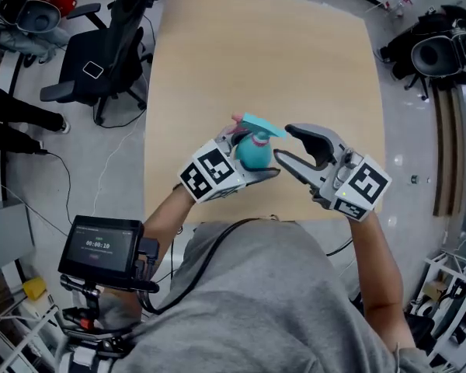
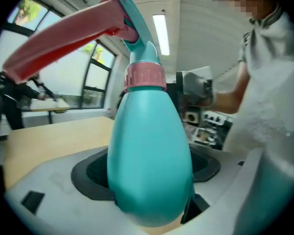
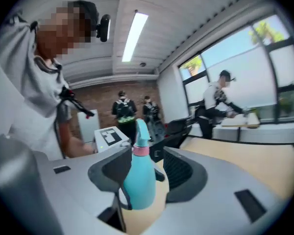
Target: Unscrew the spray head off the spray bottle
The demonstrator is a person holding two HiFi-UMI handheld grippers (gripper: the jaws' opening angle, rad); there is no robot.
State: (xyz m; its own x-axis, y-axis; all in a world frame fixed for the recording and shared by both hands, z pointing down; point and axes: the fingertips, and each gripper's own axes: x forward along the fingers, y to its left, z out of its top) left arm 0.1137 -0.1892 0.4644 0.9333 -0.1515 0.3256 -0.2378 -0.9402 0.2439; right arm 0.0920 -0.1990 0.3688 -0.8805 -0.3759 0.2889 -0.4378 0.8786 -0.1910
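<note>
A teal spray bottle (image 1: pixel 254 154) with a pink collar and a teal-and-pink spray head (image 1: pixel 261 126) is held upright above the wooden table's near edge. My left gripper (image 1: pixel 252 163) is shut on its belly. In the left gripper view the bottle (image 2: pixel 149 155) fills the gap between the jaws, with the pink collar (image 2: pixel 145 76) and trigger (image 2: pixel 68 40) above. My right gripper (image 1: pixel 283 143) stands open just right of the bottle, tips toward it. In the right gripper view the bottle (image 3: pixel 139 180) stands between the spread jaws (image 3: pixel 148 173), with its spray head (image 3: pixel 141 131) above them; no pad presses on it.
The light wooden table (image 1: pixel 264 53) stretches away from me. A black office chair (image 1: pixel 101 61) stands at its left, and a screen device (image 1: pixel 101 247) is strapped near my left arm. Bags lie on the floor at the right (image 1: pixel 443 49). Several people stand in the room's background (image 3: pixel 125 109).
</note>
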